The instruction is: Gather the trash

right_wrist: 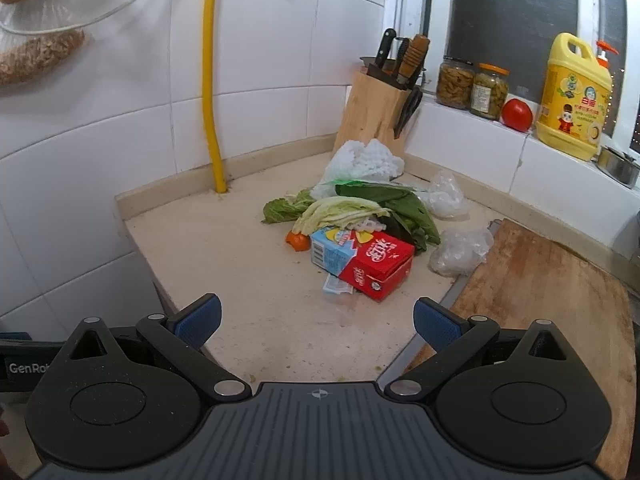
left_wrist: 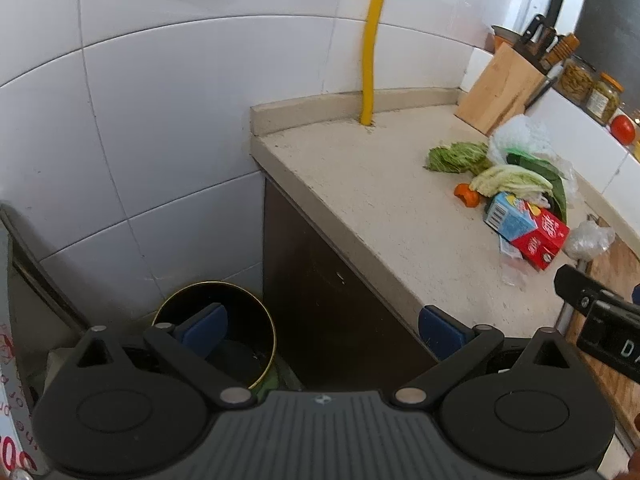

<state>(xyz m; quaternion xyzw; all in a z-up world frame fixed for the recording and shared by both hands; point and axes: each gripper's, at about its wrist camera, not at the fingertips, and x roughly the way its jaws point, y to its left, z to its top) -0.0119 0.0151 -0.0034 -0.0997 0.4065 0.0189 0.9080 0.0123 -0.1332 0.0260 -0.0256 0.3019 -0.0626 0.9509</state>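
Two grippers, left gripper (left_wrist: 322,330) and right gripper (right_wrist: 317,318), stood wide apart and empty, trash pile (right_wrist: 362,236) mid-countertop (right_wrist: 224,248), knife block (right_wrist: 374,114) behind, cutting board (right_wrist: 548,276) beside, bin (left_wrist: 244,316) on floor below, white-tiled wall (left_wrist: 160,120).

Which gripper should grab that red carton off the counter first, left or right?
Right. The right gripper is open and faces the red carton straight ahead on the counter. The left gripper, also open, hangs over the bin, off the counter's edge.

Even, bright indoor light; the window (right_wrist: 516,20) is dark. Fisheye bends tile lines; corners vignette black.
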